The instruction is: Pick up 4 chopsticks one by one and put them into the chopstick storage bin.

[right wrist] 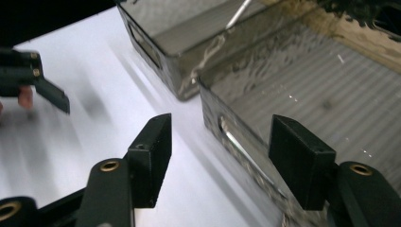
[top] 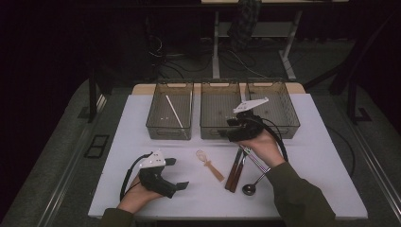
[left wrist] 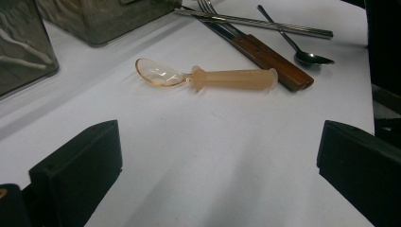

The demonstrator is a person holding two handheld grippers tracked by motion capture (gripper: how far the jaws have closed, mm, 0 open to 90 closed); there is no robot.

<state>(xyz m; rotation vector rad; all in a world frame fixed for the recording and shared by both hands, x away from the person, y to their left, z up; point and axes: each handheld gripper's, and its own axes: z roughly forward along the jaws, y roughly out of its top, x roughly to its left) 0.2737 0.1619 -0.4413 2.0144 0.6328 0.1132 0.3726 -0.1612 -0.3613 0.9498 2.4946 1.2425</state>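
Our left gripper [top: 176, 173] sits at about seven o'clock on the table [top: 307, 156] with its jaws spread wide and holding nothing, and the translucent spoon [left wrist: 208, 78] we are lined up on lies flat ahead of it, near the table's middle and just beside the wooden-handled cutlery [left wrist: 272, 59]. Our right gripper [right wrist: 220, 158] hangs open and empty over the front wall of the middle bin [right wrist: 246, 151]. Because the spoon lies so low, we could skid it into the cutlery, or pinch only its thin bowl and drop it.
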